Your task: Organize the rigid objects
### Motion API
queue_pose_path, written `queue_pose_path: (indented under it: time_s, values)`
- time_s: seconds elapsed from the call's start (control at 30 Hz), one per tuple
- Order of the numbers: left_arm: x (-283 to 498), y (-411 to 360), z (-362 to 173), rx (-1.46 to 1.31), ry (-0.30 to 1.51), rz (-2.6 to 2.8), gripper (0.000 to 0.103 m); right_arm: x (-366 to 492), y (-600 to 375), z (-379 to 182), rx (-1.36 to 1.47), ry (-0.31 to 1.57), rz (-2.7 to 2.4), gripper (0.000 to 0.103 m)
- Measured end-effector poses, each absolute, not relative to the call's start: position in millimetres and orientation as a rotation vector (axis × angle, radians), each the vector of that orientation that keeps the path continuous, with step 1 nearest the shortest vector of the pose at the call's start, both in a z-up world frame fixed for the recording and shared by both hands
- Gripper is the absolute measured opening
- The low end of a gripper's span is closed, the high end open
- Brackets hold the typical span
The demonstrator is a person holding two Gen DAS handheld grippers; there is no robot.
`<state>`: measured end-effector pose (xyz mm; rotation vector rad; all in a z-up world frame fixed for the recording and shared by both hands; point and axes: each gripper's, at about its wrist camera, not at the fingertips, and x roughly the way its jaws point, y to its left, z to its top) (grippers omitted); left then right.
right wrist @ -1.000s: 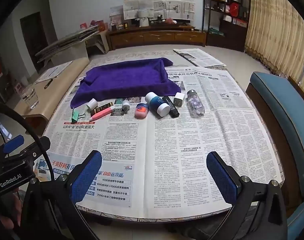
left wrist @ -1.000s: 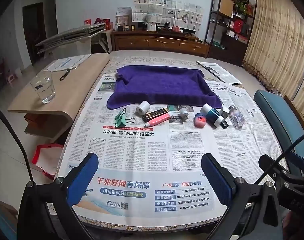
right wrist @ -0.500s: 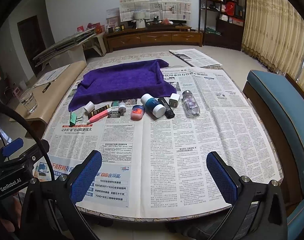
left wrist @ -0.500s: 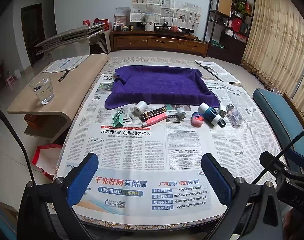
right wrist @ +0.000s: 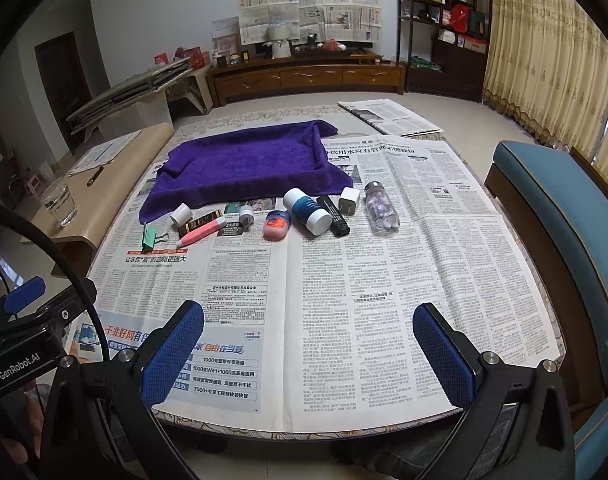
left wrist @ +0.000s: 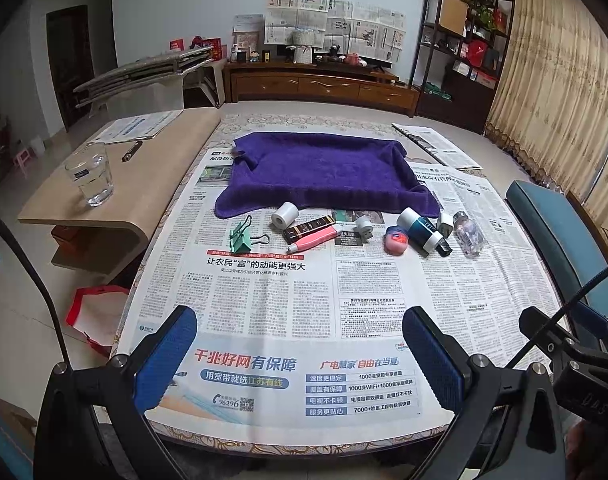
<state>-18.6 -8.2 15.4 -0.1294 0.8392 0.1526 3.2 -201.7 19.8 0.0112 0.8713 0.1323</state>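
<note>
A row of small objects lies on the newspaper-covered table in front of a purple towel (left wrist: 327,168) (right wrist: 248,164): a green binder clip (left wrist: 242,236) (right wrist: 148,237), a white roll (left wrist: 284,215), a black-gold tube (left wrist: 308,228), a pink tube (left wrist: 313,239) (right wrist: 202,231), a white plug (left wrist: 363,227), a pink jar (left wrist: 395,239) (right wrist: 277,224), a teal bottle (left wrist: 419,229) (right wrist: 307,210), a white charger (right wrist: 349,201), a black lighter (right wrist: 333,221) and a clear pill bottle (left wrist: 467,234) (right wrist: 380,208). My left gripper (left wrist: 300,356) and right gripper (right wrist: 307,352) are open and empty, over the near table edge.
A low wooden side table (left wrist: 116,184) with a water glass (left wrist: 90,179) and a pen stands to the left. A blue chair (right wrist: 563,216) stands at the right. A red bag (left wrist: 92,312) lies on the floor at the left. More newspaper (right wrist: 387,118) lies beyond the table.
Both grippers have drawn back and risen slightly, so the objects look a little farther away. Nothing on the table has moved. Both stay open.
</note>
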Motion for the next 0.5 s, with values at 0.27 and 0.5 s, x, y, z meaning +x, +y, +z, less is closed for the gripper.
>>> queue_pose_path:
  time_s: [0.27, 0.5]
  values:
    - [-21.8, -5.8, 18.9, -0.133, 0.837, 0.156, 0.103, -1.4, -201.6, 23.5, 0.01, 0.861, 0.135, 0.103]
    - [-24.2, -4.8, 20.6, -0.13, 0.839, 0.158, 0.103, -4.3, -202.6, 26.3, 0.011, 0.86, 0.136, 0.103]
